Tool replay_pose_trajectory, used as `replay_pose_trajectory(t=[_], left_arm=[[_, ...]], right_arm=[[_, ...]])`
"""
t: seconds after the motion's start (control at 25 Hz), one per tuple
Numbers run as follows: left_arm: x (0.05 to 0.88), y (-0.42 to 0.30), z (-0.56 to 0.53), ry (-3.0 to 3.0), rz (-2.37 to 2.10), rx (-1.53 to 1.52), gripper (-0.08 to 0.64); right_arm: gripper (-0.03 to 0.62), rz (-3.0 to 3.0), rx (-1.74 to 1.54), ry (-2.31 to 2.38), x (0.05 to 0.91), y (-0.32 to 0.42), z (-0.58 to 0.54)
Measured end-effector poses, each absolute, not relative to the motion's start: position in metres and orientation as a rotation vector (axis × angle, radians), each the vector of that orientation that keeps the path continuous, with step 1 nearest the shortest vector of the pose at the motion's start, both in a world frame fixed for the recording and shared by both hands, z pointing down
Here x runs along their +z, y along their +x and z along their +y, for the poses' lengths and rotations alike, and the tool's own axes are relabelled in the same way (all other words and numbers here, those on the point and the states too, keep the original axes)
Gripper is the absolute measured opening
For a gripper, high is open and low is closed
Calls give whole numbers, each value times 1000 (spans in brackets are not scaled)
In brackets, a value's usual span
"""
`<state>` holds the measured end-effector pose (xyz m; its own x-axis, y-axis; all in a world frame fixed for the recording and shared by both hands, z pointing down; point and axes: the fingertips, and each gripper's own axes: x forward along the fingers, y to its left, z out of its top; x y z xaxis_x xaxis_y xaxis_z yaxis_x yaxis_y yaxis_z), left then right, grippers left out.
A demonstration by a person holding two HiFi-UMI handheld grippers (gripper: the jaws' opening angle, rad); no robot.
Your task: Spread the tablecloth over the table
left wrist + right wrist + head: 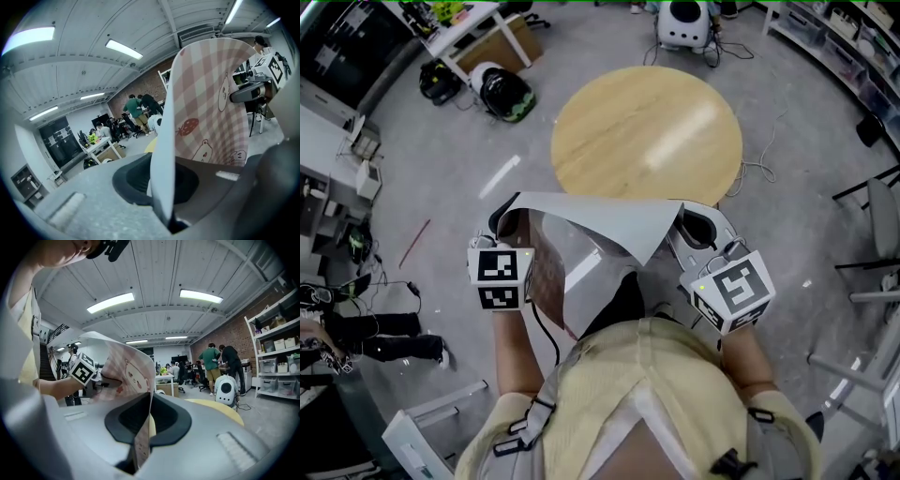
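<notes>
A round wooden table (647, 131) stands in front of me. Between my two grippers, in the air short of its near edge, hangs the tablecloth (591, 225), its white underside up and folded. My left gripper (502, 219) is shut on the cloth's left corner, and my right gripper (697, 225) is shut on its right corner. In the left gripper view the pink checked tablecloth (206, 117) with strawberry and bear prints rises from the shut jaws of that gripper (166, 206). In the right gripper view the tablecloth (129, 373) is pinched in that gripper (140, 446), and the table (218, 409) lies beyond.
A white dome-shaped carrier (684, 22) sits on the floor behind the table, with cables around it. A helmet and bag (501, 92) lie by a desk (478, 37) at the far left. A chair (881, 208) and shelves stand at the right. People (215, 359) work at the back.
</notes>
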<state>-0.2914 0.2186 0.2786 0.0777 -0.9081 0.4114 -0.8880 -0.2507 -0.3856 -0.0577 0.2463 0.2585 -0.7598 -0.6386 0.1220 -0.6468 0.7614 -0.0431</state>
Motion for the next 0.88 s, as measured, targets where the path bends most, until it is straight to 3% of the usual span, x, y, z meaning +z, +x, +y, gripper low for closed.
replay_pose_trajectory(t=[0.88], left_arm=[[281,-297,11,-2454,1654,-726,8]], right_arm=[[9,-2631,98,1297,259,-73,76]])
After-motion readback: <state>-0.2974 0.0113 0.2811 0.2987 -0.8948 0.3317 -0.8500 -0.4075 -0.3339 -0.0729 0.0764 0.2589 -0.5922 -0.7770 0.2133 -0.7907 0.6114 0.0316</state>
